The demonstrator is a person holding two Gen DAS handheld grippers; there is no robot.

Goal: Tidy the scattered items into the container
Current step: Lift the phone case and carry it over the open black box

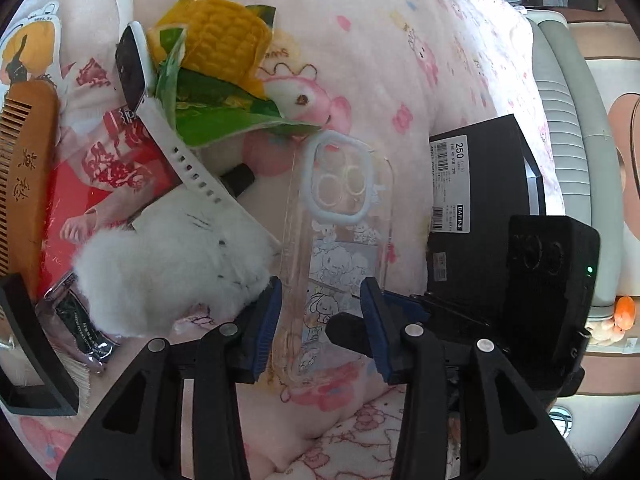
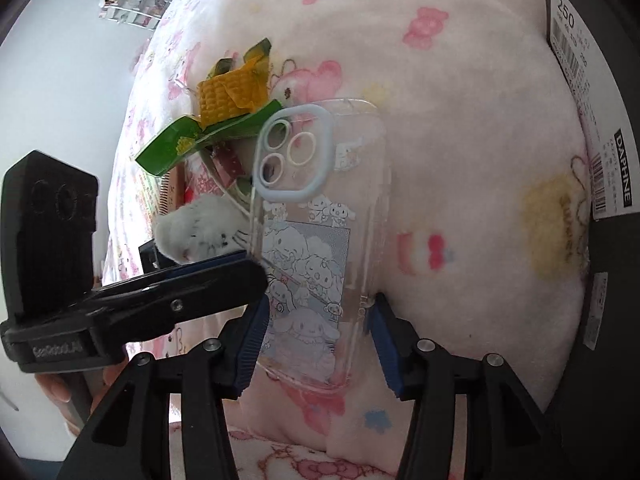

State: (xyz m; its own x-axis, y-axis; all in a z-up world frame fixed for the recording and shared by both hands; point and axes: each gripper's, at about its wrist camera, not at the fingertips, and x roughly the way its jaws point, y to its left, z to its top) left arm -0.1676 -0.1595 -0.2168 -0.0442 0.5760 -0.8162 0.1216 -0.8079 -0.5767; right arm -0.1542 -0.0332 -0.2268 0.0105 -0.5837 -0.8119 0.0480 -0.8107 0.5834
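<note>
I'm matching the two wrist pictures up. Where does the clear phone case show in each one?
Left wrist: the phone case lies lower centre on the pink blanket, its near end between the left gripper's open fingers.
Right wrist: the case sits centre, its near end between the right gripper's open fingers.
Shared landmark: the corn packet, just beyond the case's camera end.

The phone case [image 2: 320, 216] lies on the blanket [image 2: 460, 160] straight ahead of the right gripper [image 2: 316, 340], its near end between the fingers. Beyond-left sits the corn packet [image 2: 228, 96]; the box [image 2: 592, 120] stands right.
</note>
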